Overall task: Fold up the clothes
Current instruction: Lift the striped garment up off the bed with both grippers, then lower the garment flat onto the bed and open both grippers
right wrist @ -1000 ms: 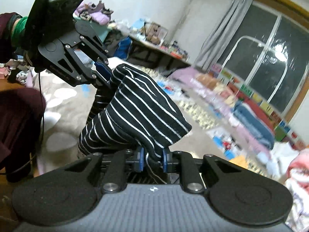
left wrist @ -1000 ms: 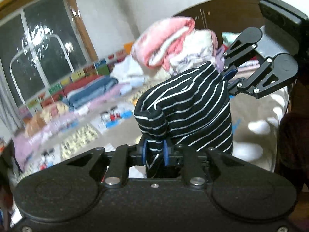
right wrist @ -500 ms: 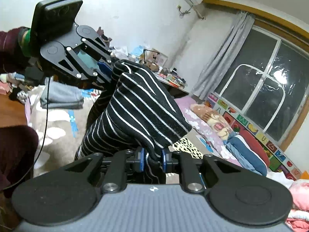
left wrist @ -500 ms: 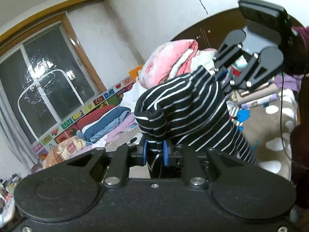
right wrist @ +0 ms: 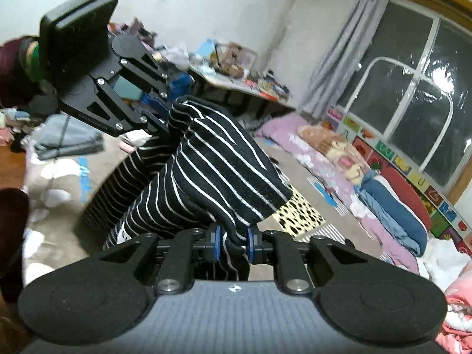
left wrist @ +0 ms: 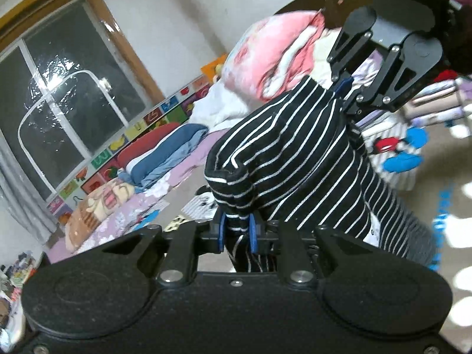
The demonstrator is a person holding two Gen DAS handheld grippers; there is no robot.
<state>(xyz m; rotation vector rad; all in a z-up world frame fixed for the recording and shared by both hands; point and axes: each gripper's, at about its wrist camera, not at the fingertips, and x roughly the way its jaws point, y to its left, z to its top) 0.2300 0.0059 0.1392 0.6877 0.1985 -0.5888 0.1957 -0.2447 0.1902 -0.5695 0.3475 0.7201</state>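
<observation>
A black garment with thin white stripes [left wrist: 298, 159] hangs stretched in the air between both grippers. My left gripper [left wrist: 237, 231] is shut on one bunched edge of it, blue pads pinching the cloth. In the left wrist view the right gripper [left wrist: 346, 100] holds the far end at upper right. My right gripper [right wrist: 233, 243] is shut on the striped garment [right wrist: 212, 174] too. The left gripper [right wrist: 160, 121] appears there at upper left, clamped on the other end, held by a hand in a dark red sleeve [right wrist: 11, 70].
A pink and white pile of laundry [left wrist: 274, 56] sits behind the garment. Folded grey clothes [right wrist: 65, 141] lie on a beige spotted blanket [right wrist: 59, 183]. Purple bedding with a blue-red quilt [right wrist: 392, 203] runs under the window [right wrist: 413, 94]. A cluttered desk [right wrist: 236, 79] stands by the wall.
Both grippers, still clamped on the striped garment, have tilted downward again after rising. The garment stays stretched between them, and the floor and blanket have come back into view.
</observation>
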